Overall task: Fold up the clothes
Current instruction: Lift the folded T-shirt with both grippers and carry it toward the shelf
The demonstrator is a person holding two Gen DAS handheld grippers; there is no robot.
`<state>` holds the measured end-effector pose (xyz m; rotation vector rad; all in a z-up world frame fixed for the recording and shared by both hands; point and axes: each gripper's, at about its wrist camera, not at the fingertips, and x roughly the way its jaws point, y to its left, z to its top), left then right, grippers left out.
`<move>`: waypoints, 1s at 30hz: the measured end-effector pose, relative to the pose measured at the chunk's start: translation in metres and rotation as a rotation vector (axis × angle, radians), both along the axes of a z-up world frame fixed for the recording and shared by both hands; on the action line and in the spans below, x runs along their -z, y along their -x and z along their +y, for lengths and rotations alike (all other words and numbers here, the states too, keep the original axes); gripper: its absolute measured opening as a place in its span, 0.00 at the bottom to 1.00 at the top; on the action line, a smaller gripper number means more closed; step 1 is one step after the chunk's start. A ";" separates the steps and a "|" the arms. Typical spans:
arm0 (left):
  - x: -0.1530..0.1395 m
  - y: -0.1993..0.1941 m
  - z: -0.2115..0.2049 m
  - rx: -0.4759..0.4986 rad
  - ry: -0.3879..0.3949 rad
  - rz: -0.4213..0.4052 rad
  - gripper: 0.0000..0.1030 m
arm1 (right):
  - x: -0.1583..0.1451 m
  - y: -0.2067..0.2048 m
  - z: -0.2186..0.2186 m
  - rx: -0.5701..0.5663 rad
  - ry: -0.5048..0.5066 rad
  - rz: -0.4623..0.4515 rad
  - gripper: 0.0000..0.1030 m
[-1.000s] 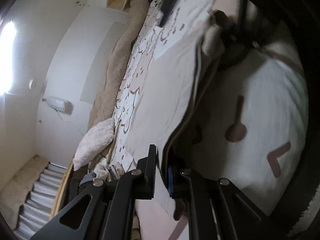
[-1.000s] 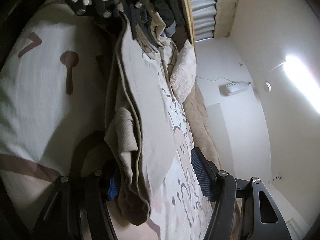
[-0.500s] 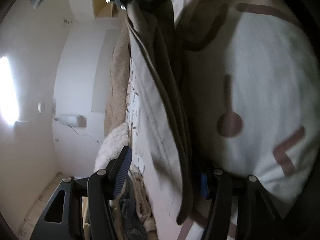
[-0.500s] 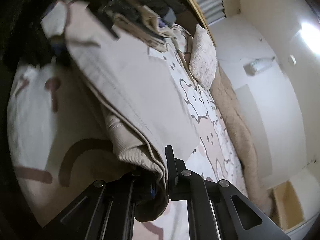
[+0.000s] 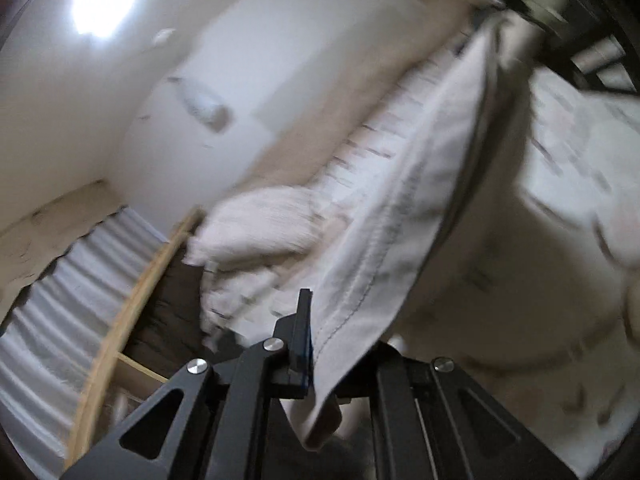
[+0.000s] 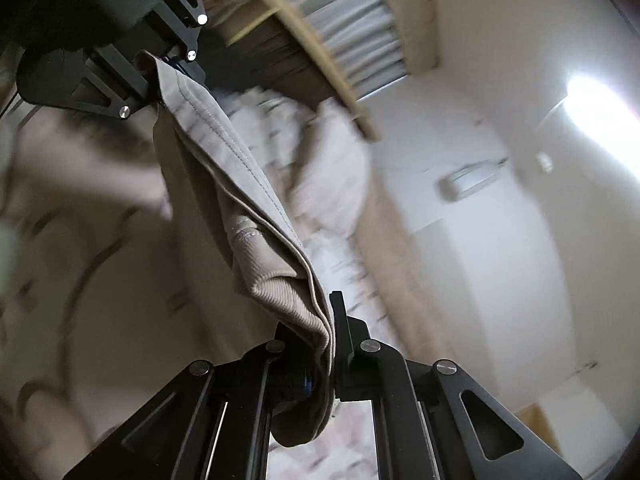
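**Both grippers lifted, beige garment stretched between them**

Since half a second ago the left gripper (image 5: 316, 344) has closed: its fingers stood wide apart around the cloth then, and now they are pressed narrow onto the folded edge of the beige garment (image 5: 404, 216). Both views have also swung upward, so more wall and less bedding fills them, and everything behind the cloth is smeared with motion.

From the left wrist view, the garment runs from the fingers away toward the upper right, its stitched seam showing along the near edge, and a short tail of fabric hangs below the grip. At the far end a dark shape that seems to be the right gripper meets the cloth, though the blur there is heavy.

From the right wrist view, the right gripper (image 6: 326, 344) has its fingers narrow on the ribbed hem end of the garment (image 6: 240, 208), with a fold of cloth drooping below them. The fabric rises as a doubled band to the left gripper (image 6: 156, 80) at the upper left, which clamps the other end. The garment hangs in the air between the two, above the bed (image 6: 120, 300) with its patterned cover.

A fluffy pillow (image 5: 260, 224) lies near the wooden bed frame (image 5: 132, 312). A bright light (image 6: 600, 104) glares on the white wall (image 6: 500, 260).
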<state>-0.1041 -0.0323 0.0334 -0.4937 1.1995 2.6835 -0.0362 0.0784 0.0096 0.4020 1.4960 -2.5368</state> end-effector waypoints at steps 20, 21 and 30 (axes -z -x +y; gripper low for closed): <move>-0.228 0.163 -0.189 -0.426 -0.204 0.228 0.11 | -0.231 0.160 -0.203 -0.061 0.286 0.209 0.06; -0.224 0.173 -0.197 -0.445 -0.206 0.221 0.11 | -0.228 0.172 -0.215 -0.056 0.289 0.190 0.06; -0.164 0.217 -0.235 -0.529 -0.262 0.114 0.11 | -0.186 0.223 -0.275 -0.052 0.252 0.078 0.06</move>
